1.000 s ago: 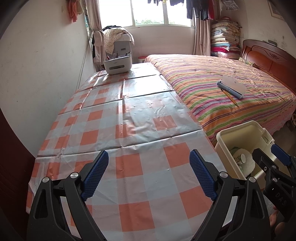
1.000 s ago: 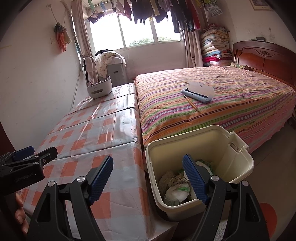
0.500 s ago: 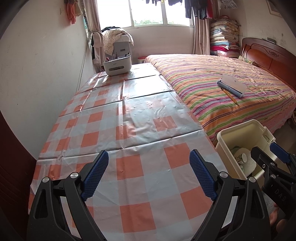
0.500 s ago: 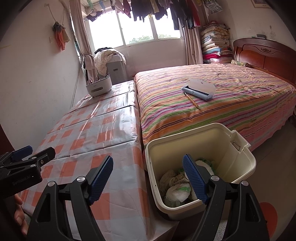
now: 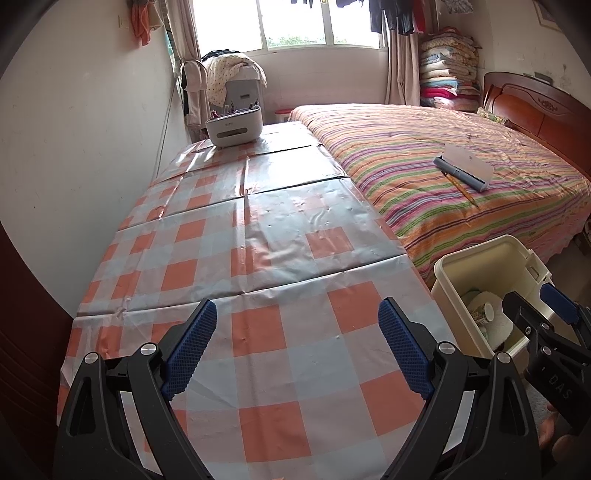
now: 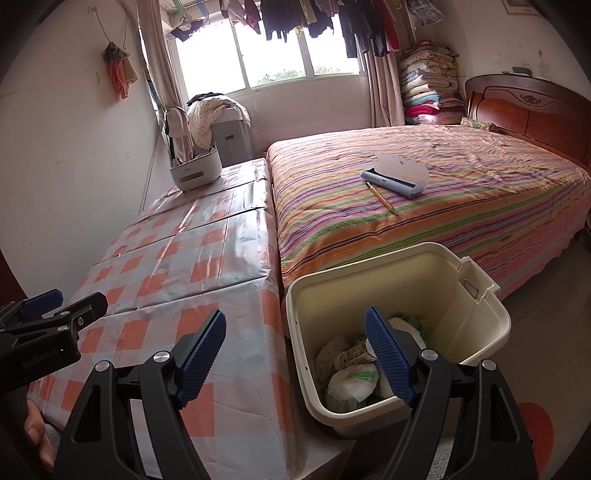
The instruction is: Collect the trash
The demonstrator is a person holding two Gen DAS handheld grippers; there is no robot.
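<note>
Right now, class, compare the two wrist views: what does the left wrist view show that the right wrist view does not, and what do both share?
Only the left wrist view shows the near end of the checked tablecloth spread wide under the open left gripper, and a paper cup in the bin.

Only the right wrist view shows the crumpled trash at the bin's bottom, behind the open right gripper, and clothes hanging at the window.

Both show the cream bin, striped bed, lint roller, pencil and white organizer.
</note>
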